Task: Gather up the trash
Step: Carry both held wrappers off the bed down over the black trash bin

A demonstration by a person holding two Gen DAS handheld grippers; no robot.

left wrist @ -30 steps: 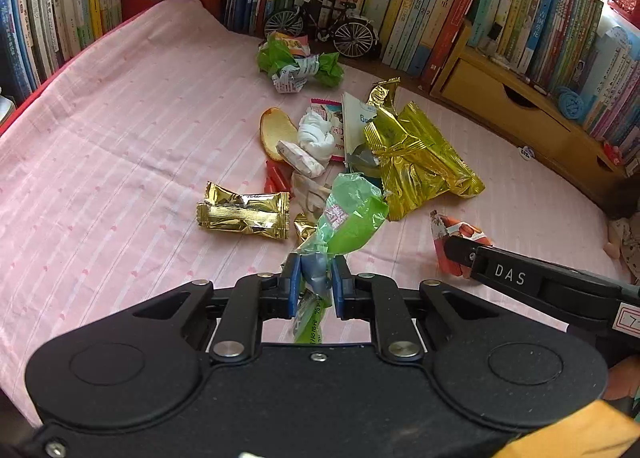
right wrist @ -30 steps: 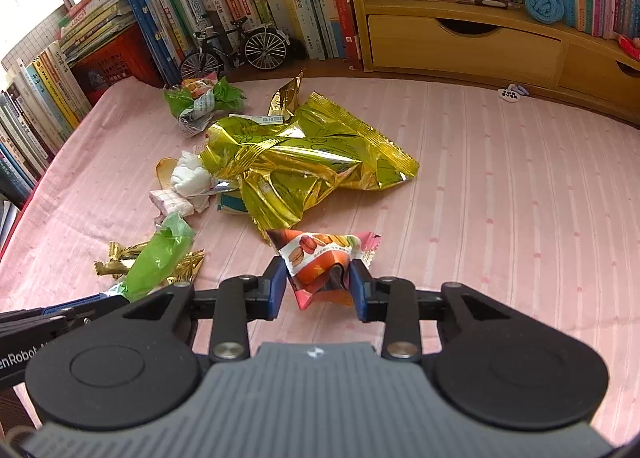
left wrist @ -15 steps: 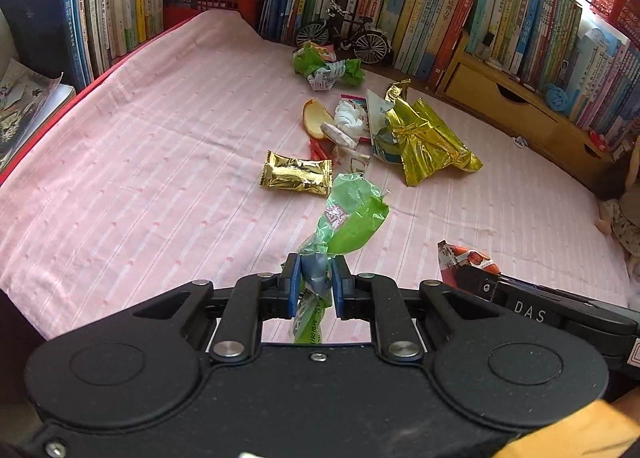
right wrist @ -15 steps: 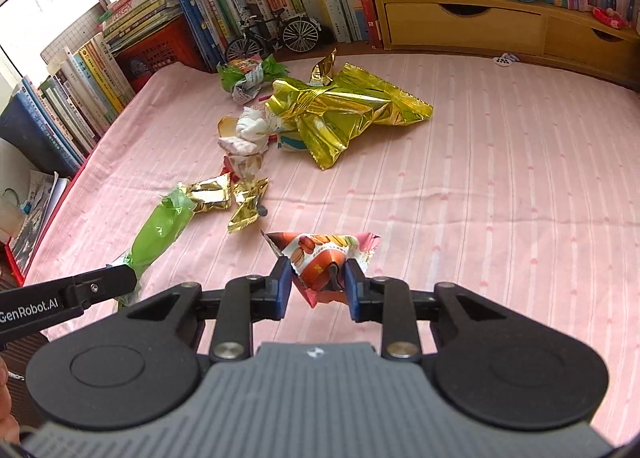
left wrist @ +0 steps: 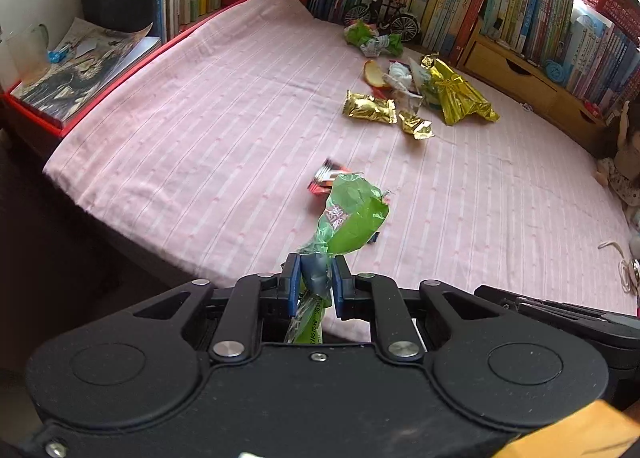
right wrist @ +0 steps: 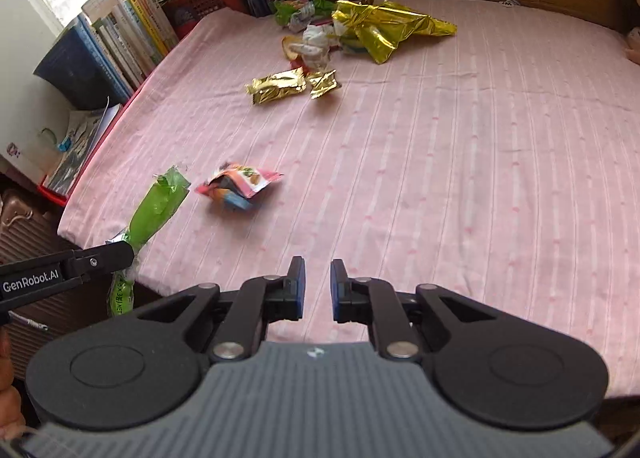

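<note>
A green wrapper (left wrist: 352,213) is pinched between the pads of the left gripper (left wrist: 316,284). The right gripper (right wrist: 317,286) has just been closing, with nothing between its narrowly parted jaws; an orange snack packet (right wrist: 240,187) is seen on the pink bedsheet (right wrist: 460,161), well apart from it.

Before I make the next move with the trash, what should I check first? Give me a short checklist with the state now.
1. Left gripper pinches the green wrapper: ok.
2. Right gripper holds trash: not ok; its jaws have just been closing with nothing between them.
3. Orange snack wrapper collected: not ok; it lies on the pink cloth.
4. Gold wrappers collected: not ok.
5. Where the trash bin stands: cannot tell.
</note>
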